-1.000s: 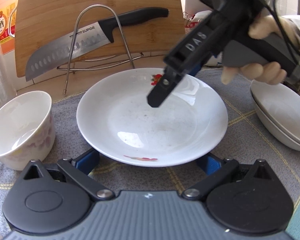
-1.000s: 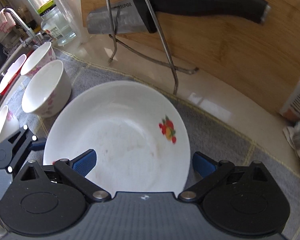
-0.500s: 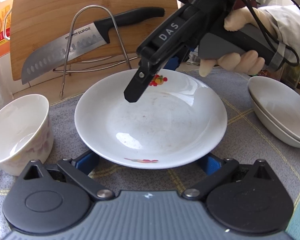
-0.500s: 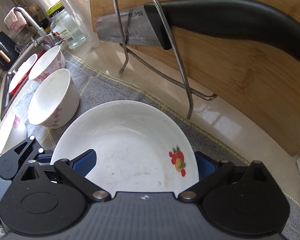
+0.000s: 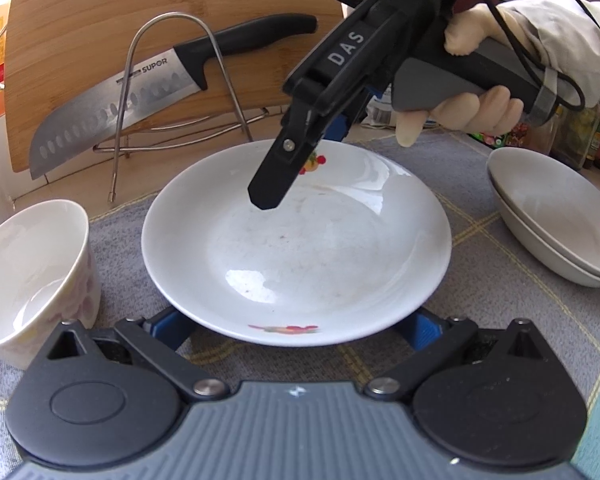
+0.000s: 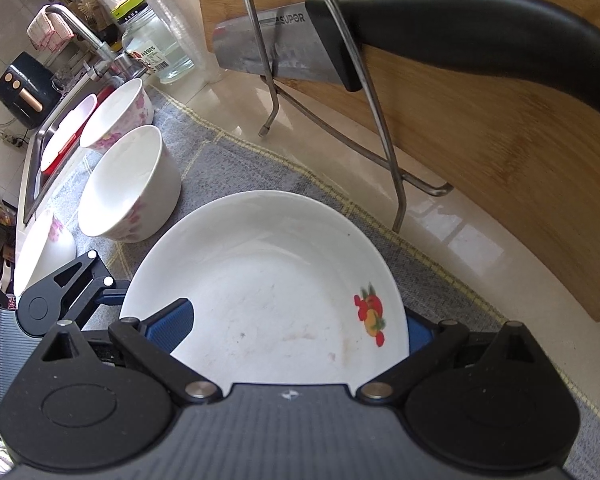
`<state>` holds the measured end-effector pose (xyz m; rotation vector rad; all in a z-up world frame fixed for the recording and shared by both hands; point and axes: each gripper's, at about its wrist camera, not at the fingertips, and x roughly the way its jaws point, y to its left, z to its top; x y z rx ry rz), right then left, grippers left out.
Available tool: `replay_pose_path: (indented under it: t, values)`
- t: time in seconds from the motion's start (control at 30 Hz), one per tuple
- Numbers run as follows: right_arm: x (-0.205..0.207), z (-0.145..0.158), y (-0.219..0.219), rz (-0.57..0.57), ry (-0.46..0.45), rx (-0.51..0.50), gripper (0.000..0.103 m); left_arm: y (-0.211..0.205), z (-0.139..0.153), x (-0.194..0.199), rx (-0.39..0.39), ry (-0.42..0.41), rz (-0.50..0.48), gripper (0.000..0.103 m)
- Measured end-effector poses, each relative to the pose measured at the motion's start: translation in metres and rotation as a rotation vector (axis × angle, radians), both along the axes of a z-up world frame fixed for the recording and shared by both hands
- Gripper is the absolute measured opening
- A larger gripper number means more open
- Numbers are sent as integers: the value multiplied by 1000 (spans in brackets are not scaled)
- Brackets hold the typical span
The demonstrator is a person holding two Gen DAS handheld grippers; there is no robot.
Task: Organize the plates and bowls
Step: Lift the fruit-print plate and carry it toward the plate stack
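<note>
1. Left of the left claw (image 5: 298, 326), a white bowl (image 5: 32, 276) with faint pink flowers stands upright on the grey cloth (image 5: 500, 304) that covers the counter, just beside the claw's left finger.
2. The left claw is spread wide. Its blue pads (image 5: 166, 326) sit low on either side of the near rim of a white plate (image 5: 296, 256), and whether they touch it cannot be told.
3. The plate lies flat on the cloth straight ahead of the left claw, with a fruit print on its far rim and another on its near rim.
4. Beyond the plate a knife (image 5: 140, 92) marked SUPOR rests in a wire rack (image 5: 180, 84) against a wooden cutting board (image 5: 140, 20).
5. The right claw (image 6: 296, 330), gripped by a gloved hand (image 5: 472, 108), hangs tilted over the far part of the plate. It is spread, one finger over the plate's inside and the other outside the rim near the fruit print; contact cannot be told.
6. In the right wrist view, two flowered bowls (image 6: 128, 188) stand left of the right claw, one behind the other, with a sink (image 6: 36, 152) further left.
7. Right of the left claw, two stacked plates (image 5: 556, 220) rest on the cloth, apart from the centre plate.
</note>
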<state>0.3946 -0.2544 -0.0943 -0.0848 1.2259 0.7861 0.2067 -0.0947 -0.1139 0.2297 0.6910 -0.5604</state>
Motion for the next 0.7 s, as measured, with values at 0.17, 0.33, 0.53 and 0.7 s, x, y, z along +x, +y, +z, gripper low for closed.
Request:
replay_pose_path:
  t: [0.17, 0.33, 0.53, 0.7]
  values:
    - [5, 0, -3, -30, 33, 20, 103, -2, 1, 0, 9, 0, 4, 103]
    - [4, 0, -4, -26, 33, 17, 103, -3, 2, 0, 13, 1, 3, 103]
    - [2, 2, 0, -34, 28, 12, 103, -1, 4, 0, 9, 10, 1, 103]
    - [-5, 7, 2, -27, 20, 13, 103, 0, 9, -7, 9, 9, 7, 103]
